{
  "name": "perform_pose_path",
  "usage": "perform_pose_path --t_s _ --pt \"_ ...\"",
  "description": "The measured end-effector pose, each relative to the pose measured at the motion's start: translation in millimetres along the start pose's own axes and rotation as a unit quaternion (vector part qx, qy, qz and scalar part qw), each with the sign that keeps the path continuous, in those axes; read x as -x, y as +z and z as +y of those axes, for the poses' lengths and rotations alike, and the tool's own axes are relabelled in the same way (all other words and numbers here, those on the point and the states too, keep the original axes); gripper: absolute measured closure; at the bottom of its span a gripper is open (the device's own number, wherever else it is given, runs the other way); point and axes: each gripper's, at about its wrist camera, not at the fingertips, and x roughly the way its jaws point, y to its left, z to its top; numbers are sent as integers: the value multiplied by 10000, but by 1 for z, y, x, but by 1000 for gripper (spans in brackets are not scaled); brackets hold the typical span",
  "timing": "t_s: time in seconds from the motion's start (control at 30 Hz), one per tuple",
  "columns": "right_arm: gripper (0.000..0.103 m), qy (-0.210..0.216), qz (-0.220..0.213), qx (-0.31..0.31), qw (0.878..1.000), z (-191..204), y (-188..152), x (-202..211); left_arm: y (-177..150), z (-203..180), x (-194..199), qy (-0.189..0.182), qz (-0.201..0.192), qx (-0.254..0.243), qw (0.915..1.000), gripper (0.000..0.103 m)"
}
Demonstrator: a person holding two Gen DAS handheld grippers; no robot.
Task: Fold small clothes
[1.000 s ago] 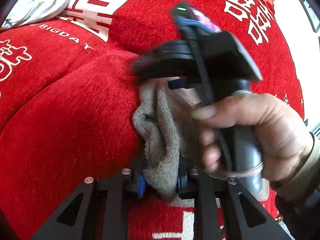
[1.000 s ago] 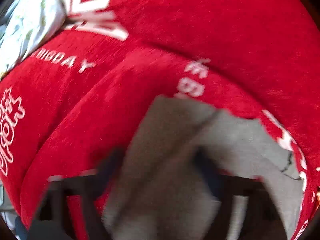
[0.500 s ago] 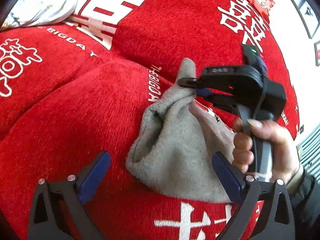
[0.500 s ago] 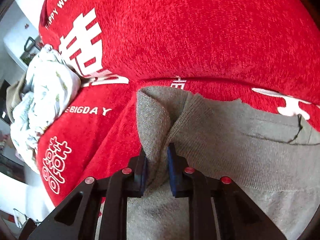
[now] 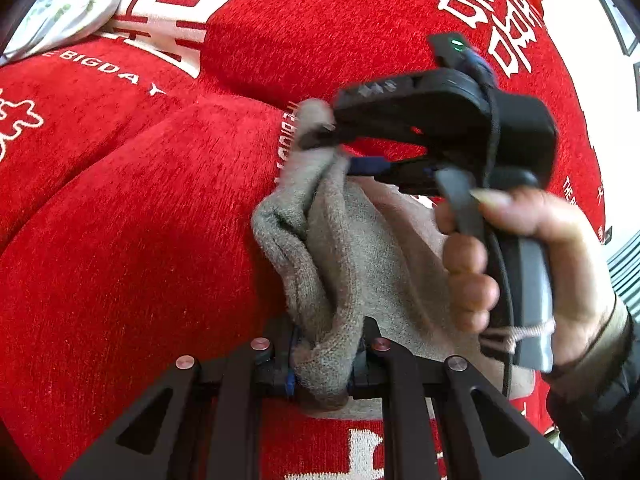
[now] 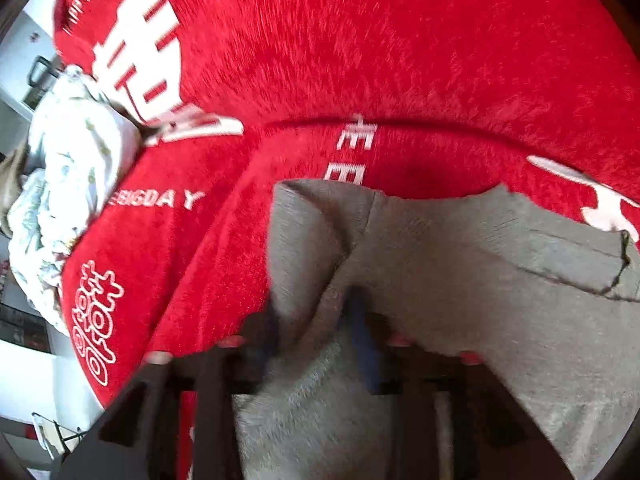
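Jaws, left: the left gripper (image 5: 322,360) is pinched on a bunched fold of the grey garment (image 5: 360,264) at its near end.
Jaws, right: the right gripper (image 6: 316,320) is clamped on another fold of the same cloth (its own view is motion-blurred, but the cloth clearly sits between the jaws); in the left view it is seen from the side, gripped by the person's right hand (image 5: 532,264).
Garment: soft grey knit, lying rumpled on the red cover (image 5: 140,240) of what looks like a sofa, a flat part spread out to the right with a seam or hem showing.
Step in hand: likely lifting or tensioning the garment between two holds to straighten it before a fold.
Next move: pull the two holds apart evenly, then lay the cloth flat without losing either pinch.
Writing: white letters "BIGDAY" on the cover, large white Chinese characters, and part of "THE B…".
Beside: a pale printed cloth (image 6: 68,184) heaped at the cover's left edge.
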Motion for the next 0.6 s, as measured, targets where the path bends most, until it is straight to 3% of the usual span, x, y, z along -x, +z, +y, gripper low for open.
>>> perform_pose_path --t_s 0.1,0.17,0.27,0.3,0.6 --pt "30 -376 93 305 9988 17 4 -9 -2 -3 1 104 -39 -109 9999 85" --pt "30 -638 201 508 9965 30 6 -19 -3 -7 1 161 -57 -172 9997 85" --pt "69 -1460 204 1361 9797 55 -1 -29 -3 -7 0 187 -58 -179 9996 85" --pt "78 -1564 203 1535 9755 59 -3 -28 -4 -8 1 190 -63 -194 9996 85" --pt "83 -700 -269 788 9941 24 -2 15 -4 -35 14 416 -46 -551 9976 85"
